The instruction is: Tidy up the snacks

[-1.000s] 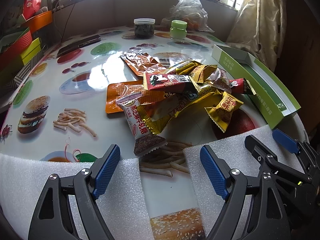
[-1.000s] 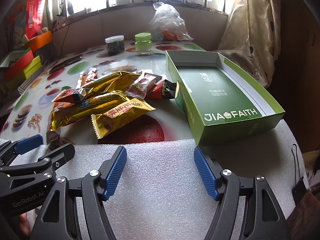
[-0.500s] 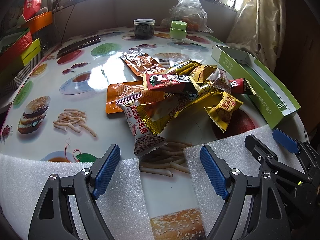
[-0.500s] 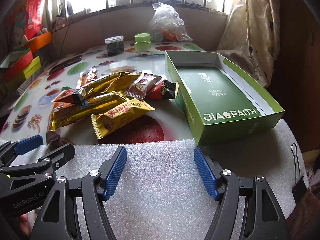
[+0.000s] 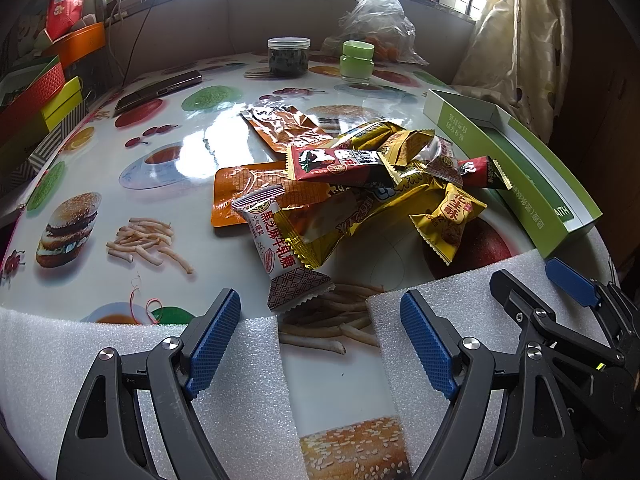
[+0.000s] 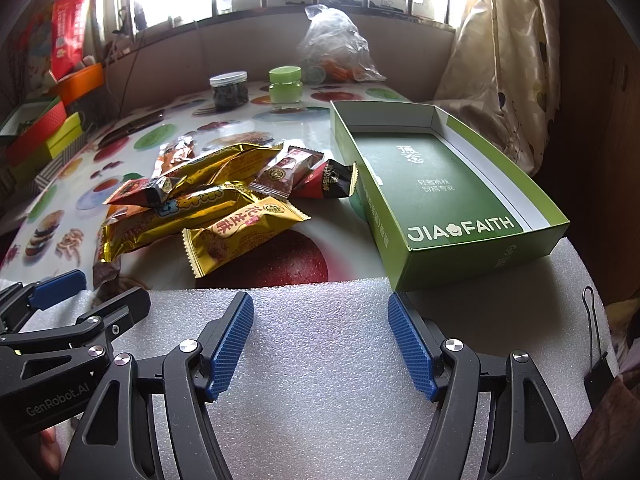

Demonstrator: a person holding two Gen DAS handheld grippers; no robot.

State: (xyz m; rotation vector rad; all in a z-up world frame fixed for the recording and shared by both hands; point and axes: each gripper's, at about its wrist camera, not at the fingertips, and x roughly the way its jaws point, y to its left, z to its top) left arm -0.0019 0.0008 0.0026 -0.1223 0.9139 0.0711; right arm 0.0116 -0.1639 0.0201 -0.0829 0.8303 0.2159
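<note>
A pile of snack packets (image 5: 360, 196) lies mid-table: yellow, red, orange and a white one (image 5: 276, 248) nearest me. The pile also shows in the right wrist view (image 6: 216, 208). An empty green box (image 6: 440, 184) marked JIA FAITH stands right of the pile; its edge shows in the left wrist view (image 5: 532, 184). My left gripper (image 5: 320, 340) is open and empty, just short of the white packet. My right gripper (image 6: 320, 344) is open and empty over white foam, near the box's front corner.
White foam sheets (image 6: 320, 360) cover the table's near edge. A dark jar (image 5: 288, 58), a green jar (image 5: 356, 62) and a plastic bag (image 5: 376, 20) stand at the back. A phone (image 5: 160, 88) and coloured boxes (image 5: 36, 100) lie at the left. A curtain (image 6: 500, 60) hangs at the right.
</note>
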